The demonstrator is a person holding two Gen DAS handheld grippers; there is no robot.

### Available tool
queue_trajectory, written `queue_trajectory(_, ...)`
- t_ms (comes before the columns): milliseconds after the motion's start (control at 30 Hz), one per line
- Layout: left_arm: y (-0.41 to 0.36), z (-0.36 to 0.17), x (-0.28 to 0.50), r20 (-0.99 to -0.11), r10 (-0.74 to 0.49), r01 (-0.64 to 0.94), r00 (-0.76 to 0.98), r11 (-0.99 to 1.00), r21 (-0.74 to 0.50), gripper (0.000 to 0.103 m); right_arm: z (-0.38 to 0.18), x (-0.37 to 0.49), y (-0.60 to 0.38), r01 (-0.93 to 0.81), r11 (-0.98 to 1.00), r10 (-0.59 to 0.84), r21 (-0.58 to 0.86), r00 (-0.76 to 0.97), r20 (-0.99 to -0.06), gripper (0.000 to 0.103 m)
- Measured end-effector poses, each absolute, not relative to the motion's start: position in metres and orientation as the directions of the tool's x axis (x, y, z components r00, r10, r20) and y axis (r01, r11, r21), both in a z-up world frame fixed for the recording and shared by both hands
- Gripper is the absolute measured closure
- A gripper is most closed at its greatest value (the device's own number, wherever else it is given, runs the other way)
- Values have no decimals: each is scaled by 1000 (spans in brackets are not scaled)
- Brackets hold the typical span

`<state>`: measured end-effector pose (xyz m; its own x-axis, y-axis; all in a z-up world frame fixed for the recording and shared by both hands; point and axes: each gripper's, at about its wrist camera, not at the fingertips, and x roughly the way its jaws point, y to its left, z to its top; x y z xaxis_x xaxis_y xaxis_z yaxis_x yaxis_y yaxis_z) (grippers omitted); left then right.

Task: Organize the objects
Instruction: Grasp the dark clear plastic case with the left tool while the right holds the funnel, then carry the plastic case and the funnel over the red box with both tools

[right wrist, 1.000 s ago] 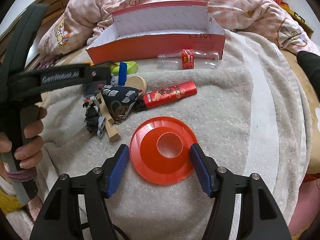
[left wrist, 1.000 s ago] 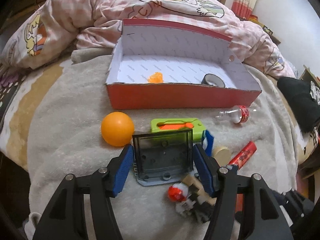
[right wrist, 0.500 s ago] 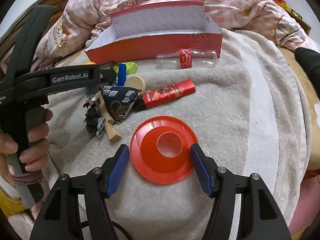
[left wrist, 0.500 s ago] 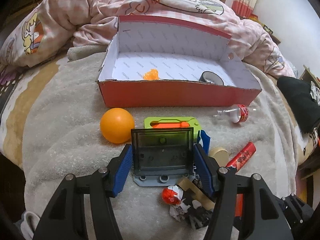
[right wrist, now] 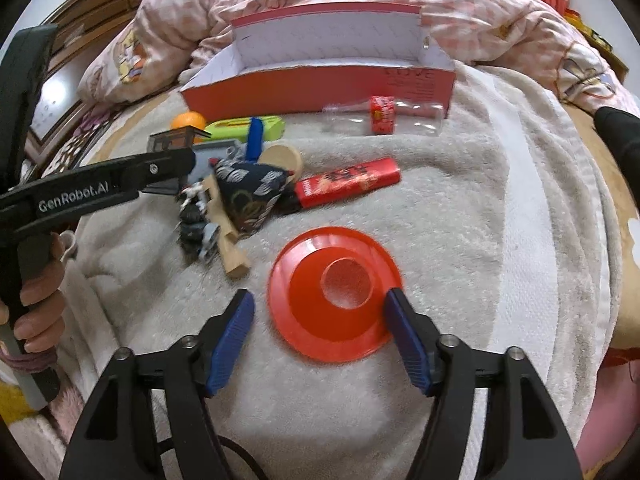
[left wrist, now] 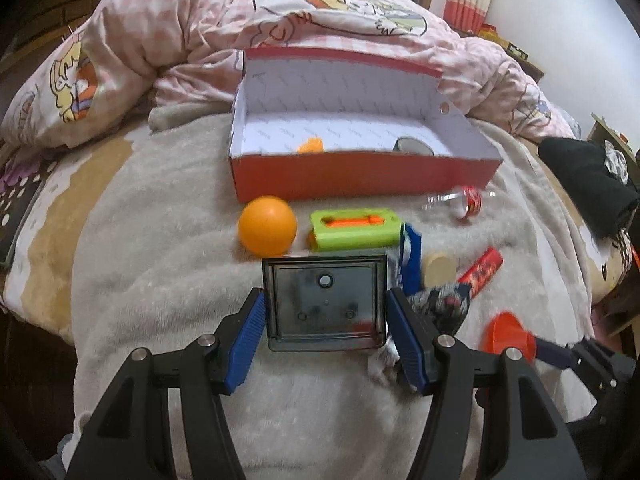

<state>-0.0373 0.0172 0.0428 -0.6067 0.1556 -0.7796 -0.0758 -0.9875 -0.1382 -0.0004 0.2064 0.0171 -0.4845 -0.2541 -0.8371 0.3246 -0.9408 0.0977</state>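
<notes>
Between the blue pads of the left gripper point(left wrist: 326, 314) sits a smoky translucent square plastic box point(left wrist: 325, 303), clamped from both sides above the grey fleece blanket point(left wrist: 160, 240). Right gripper point(right wrist: 320, 316) is opening around a flat orange plastic cone disc point(right wrist: 334, 290); left pad is clear of it, right pad overlaps the rim (contact unclear). Red open cardboard box point(left wrist: 360, 178) stands behind; its front wall cuts off a small orange piece point(left wrist: 311, 146) and a grey roll point(left wrist: 414, 146) inside. Orange ball point(left wrist: 267, 225) and green plastic case point(left wrist: 354, 230) lie just before it. Clear bottle point(right wrist: 384, 118) is blurred. Dark patterned pouch point(right wrist: 248, 190) covers part of a toy pile, hard to read.
</notes>
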Motion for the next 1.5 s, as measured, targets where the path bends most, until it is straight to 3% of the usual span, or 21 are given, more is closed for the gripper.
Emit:
queue_trajectory(300,15,46,-26,-766,184,-105,-617,-983,-152,42,17,-2,214,318,-935,-302,160,-471,-829,27)
queue_trajectory(467,17,52,-19,-753,207,-133,-624,-978,-158,42,13,-6,210,307,-946,-259,105,-520,-814,28)
queue_trajectory(567,18,57,-14,-742,212,-144,-636,-977,-156,42,14,-5,210,288,-955,-223,72,-535,-815,41)
queue_trajectory(633,18,60,-12,-737,217,-146,-640,-976,-160,42,17,-3,213,286,-954,-236,88,-539,-809,44)
queue_trajectory(1500,28,80,-31,-731,152,-128,-666,-988,-89,42,62,-20,210,338,-928,-329,155,-556,-763,44)
